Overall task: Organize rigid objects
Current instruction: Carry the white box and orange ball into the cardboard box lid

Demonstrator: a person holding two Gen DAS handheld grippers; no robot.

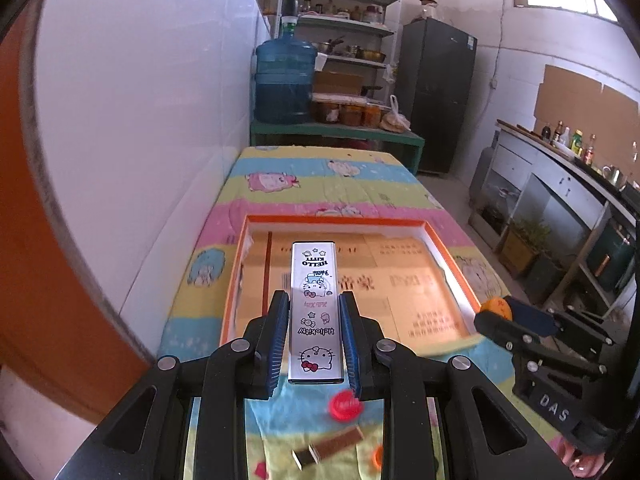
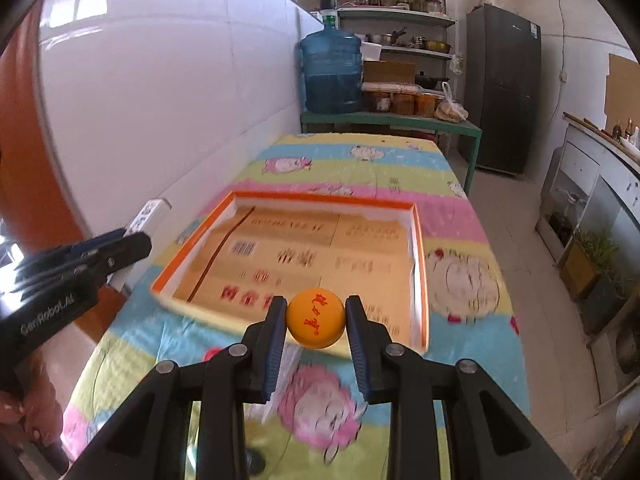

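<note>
Two items are in my grasp. My left fingers [image 1: 314, 344] hold a white rectangular Hello Kitty case [image 1: 316, 312] by its long sides, pointing forward over the near edge of the orange-rimmed box [image 1: 336, 222]. My right fingers [image 2: 316, 334] pinch an orange ball [image 2: 316, 318] with red print, held above the box's near rim [image 2: 420, 264]. The box lies on the surface under a cartoon-print cloth [image 1: 320, 176]. Beneath my left fingers, on the cloth, lie a red cap [image 1: 345, 405], a brown matchbox [image 1: 328, 446] and an orange ring [image 1: 377, 458]
</note>
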